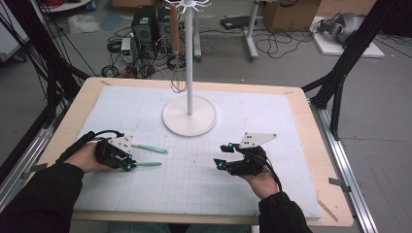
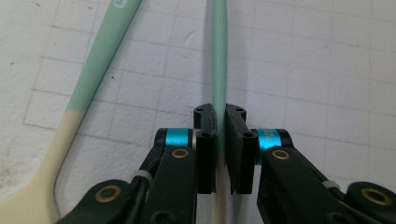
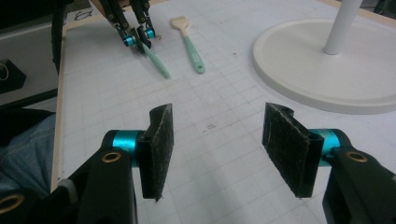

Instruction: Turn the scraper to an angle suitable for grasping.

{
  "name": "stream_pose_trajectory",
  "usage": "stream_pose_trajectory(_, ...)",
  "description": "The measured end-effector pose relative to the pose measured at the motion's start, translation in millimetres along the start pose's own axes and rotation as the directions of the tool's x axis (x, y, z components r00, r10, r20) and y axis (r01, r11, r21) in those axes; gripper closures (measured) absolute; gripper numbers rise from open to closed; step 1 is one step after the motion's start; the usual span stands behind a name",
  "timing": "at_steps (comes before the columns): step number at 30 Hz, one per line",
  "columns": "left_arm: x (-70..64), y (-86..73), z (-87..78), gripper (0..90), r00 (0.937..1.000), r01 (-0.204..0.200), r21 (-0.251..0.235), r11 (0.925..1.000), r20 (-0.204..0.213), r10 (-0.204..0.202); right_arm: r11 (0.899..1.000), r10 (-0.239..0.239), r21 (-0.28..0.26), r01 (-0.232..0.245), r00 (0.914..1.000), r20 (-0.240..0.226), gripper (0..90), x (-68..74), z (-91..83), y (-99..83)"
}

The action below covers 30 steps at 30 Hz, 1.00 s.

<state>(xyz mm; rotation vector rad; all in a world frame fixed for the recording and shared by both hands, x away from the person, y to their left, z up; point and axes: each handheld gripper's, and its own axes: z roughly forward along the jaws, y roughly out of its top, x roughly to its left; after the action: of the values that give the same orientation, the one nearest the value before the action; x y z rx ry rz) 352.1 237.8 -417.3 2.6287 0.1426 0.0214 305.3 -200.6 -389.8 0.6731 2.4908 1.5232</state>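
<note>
Left gripper [image 1: 130, 161]: its jaws are clamped on the green handle of one utensil [image 2: 218, 70], low over the white grid mat [image 1: 233, 121] at the table's left side.
Held utensil: it lies along the mat, green handle pointing toward the mat's middle; its head is hidden by the gripper.
Second utensil [image 1: 150, 148]: it lies free on the mat just beside the held one, apart from it.
Right gripper [image 1: 224, 155]: its jaws are spread wide with nothing between the pads, over the mat's right half, well apart from both utensils.
Stand [image 1: 189, 115]: a white round base and pole sit at the mat's far middle.
Containers: I cannot see any on the table.
High view: a brown-handled whisk [image 1: 175, 34] hangs from the stand's top.
Left gripper view: the second utensil's cream part [image 2: 44, 158] joins its green handle.
Right gripper view: the second utensil's cream head [image 3: 179, 23] is a flat spatula blade.
</note>
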Motion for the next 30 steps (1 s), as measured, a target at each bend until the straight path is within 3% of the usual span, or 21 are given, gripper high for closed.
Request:
stream_pose_trajectory(7,-3.2,0.8,-3.9,84.4,0.9999,0.008,0.004,1.0,-0.013,-0.008,1.0,-0.004,0.0,0.004,1.0,-0.001,42.8,-0.2,0.3,0.0)
stream_pose_trajectory(14,-7.7,3.3,-15.2,84.4,0.9989,0.011,-0.052,0.9986,-0.044,-0.014,1.0,-0.006,0.002,0.006,1.0,-0.004,42.8,0.8,1.5,0.3)
stream_pose_trajectory(30,-18.2,27.6,-28.5,84.3,0.9986,-0.008,-0.147,0.9891,-0.054,0.001,1.0,-0.015,-0.011,0.015,0.9988,-0.046,38.1,5.6,5.7,6.8)
